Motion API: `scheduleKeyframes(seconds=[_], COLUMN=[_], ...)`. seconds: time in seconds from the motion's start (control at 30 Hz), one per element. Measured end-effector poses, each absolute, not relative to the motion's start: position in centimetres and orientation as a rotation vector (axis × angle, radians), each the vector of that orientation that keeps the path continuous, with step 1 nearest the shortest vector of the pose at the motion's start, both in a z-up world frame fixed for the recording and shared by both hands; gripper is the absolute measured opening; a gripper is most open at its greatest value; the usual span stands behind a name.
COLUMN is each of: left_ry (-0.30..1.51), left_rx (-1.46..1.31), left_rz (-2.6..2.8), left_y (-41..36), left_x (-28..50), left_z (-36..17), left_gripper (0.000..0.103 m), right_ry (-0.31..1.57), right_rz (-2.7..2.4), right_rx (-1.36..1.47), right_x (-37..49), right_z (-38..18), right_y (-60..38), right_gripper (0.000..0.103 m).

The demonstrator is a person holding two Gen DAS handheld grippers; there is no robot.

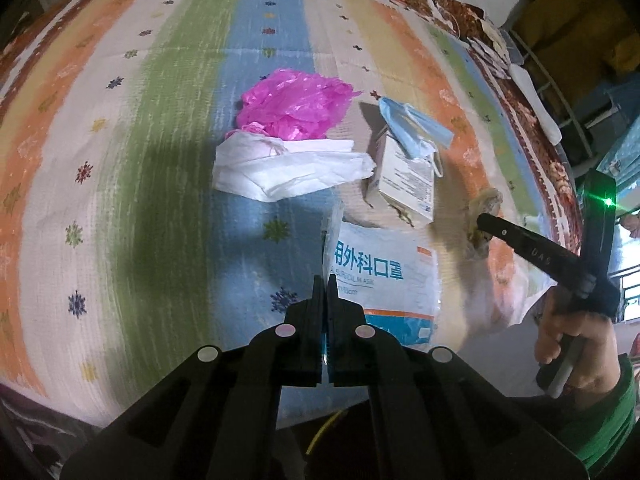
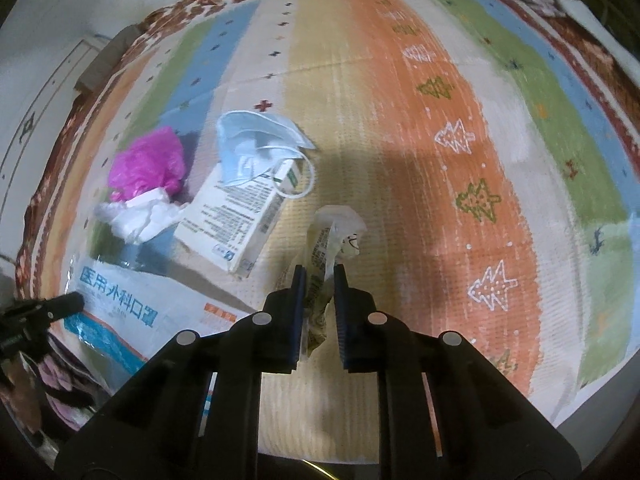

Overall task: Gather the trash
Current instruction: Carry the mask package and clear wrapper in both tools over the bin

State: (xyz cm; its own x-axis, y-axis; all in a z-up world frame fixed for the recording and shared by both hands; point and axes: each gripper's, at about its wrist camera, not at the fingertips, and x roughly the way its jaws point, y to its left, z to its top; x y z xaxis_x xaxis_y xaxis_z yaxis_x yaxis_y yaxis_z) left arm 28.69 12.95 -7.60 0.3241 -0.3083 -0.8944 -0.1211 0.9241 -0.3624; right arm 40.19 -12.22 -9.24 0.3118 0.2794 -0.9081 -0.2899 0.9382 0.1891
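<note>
The left claw (image 1: 323, 284) is clenched on the thin edge of the mask packet (image 1: 384, 276), a large clear pouch with blue print that lies at the near edge of the striped bedspread (image 1: 120, 160). The grip is only on the rim, so the packet probably swings and flexes as it comes up; lifting it straight and slowly should keep the film from slipping out of the pads.

The right claw (image 2: 320, 276) is clamped on a crumpled wrapper (image 2: 326, 248), held off the bedspread with its top flaring above the fingertips. The jaws stand a little apart because the wad fills them. It looks light and springy, so steady pressure matters until it is over wherever the trash goes; no bin shows in either view.

From left to right the remaining litter is a pink bag (image 1: 294, 104), a white tissue (image 1: 280, 172) touching it, then a box (image 1: 404, 178) with a blue mask (image 1: 416, 128) draped on top, its ear loop hanging over the side. All sit well clear of both claws, so nothing blocks the lift.
</note>
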Motion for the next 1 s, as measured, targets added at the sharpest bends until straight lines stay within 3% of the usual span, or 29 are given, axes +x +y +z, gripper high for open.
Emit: scheduleKeyframes(seconds=[1.0], left_ry=[1.035], left_rx=[-0.476], left_rz=[-0.171], left_y=[9.2], left_x=[19.9], left_z=[1.2], left_gripper=[0.000], right_ry=[0.989], right_rz=[0.572], right_rx=[-0.146], right_x=[27.5], right_z=[0.1], right_y=[-12.9], right_gripper=[0.012])
